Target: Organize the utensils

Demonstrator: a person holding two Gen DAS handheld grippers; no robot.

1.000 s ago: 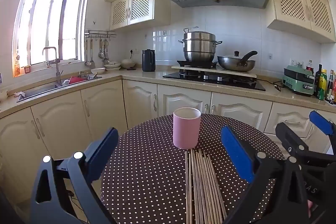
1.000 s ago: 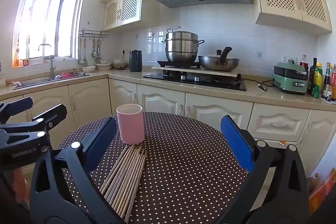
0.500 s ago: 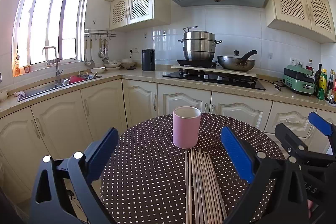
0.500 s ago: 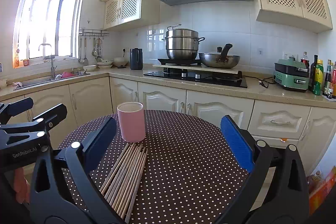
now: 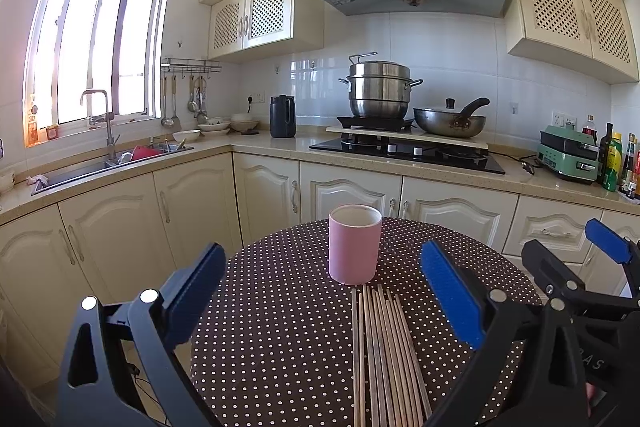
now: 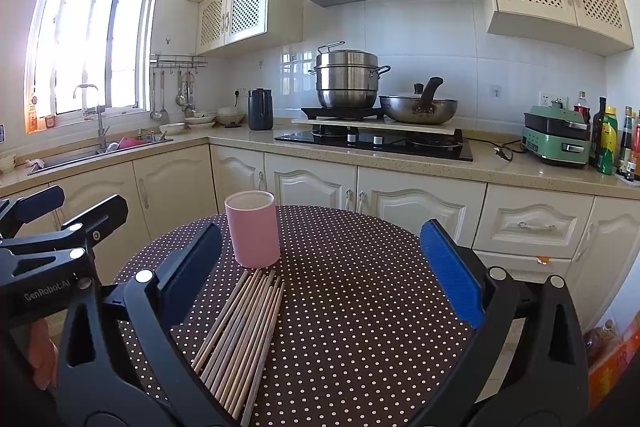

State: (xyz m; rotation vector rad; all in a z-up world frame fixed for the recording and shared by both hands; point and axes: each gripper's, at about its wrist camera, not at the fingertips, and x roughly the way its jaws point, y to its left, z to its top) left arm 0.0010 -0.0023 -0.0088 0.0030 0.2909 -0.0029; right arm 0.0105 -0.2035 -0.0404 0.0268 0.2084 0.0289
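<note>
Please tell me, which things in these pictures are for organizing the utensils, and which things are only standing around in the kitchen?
For the job:
- chopsticks, lying loose on the dotted table
- pink cup, upright just behind them
- left tool and right tool, both open and empty

Only standing around:
- steamer pot
- wok
- black kettle
- green appliance
- bottles

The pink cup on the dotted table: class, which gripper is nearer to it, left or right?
Left, though only slightly. The pink cup stands almost straight ahead of the left gripper, while it sits ahead and off to the left of the right gripper. Neither touches it.
</note>
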